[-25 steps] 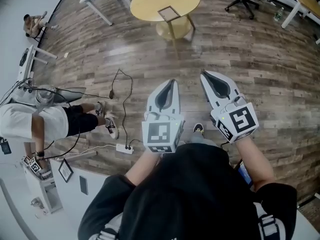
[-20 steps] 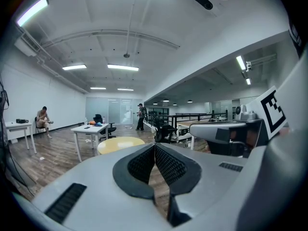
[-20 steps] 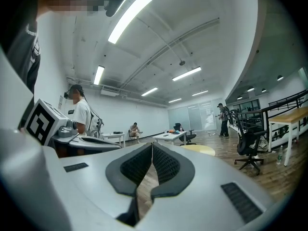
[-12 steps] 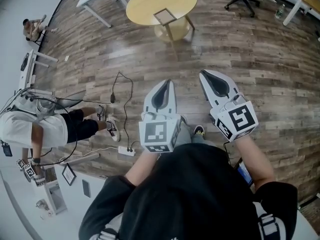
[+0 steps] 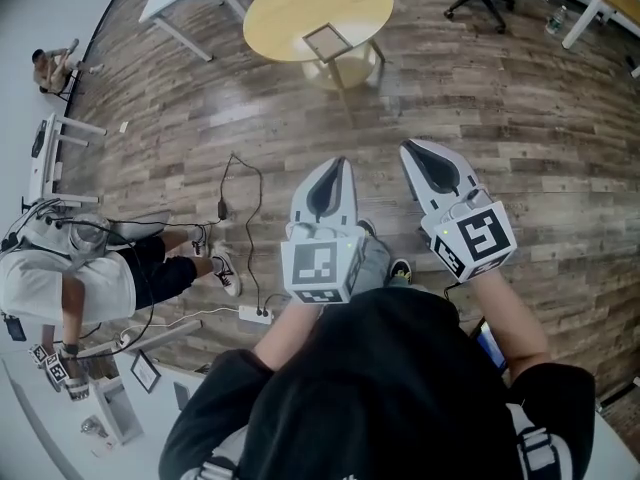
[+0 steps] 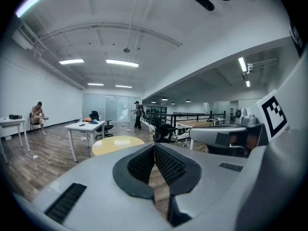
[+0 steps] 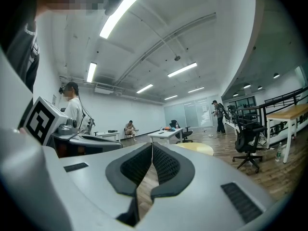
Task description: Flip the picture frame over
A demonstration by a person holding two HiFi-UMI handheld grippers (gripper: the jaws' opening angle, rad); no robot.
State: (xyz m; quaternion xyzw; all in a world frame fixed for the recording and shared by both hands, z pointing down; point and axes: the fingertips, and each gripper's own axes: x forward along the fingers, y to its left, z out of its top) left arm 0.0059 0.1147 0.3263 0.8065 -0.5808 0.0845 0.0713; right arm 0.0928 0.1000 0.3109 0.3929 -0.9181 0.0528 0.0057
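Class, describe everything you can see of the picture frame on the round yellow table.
The picture frame is roughly square, with a thin dark border around a pale centre. It lies flat on the round yellow table, near the edge closest to the camera, turned slightly askew. Only the tabletop touches it.

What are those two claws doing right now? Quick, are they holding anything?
Left claw: closed, holding nothing.
Right claw: closed, holding nothing.

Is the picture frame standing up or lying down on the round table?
Lying down. In the head view the picture frame lies flat on the round yellow table.
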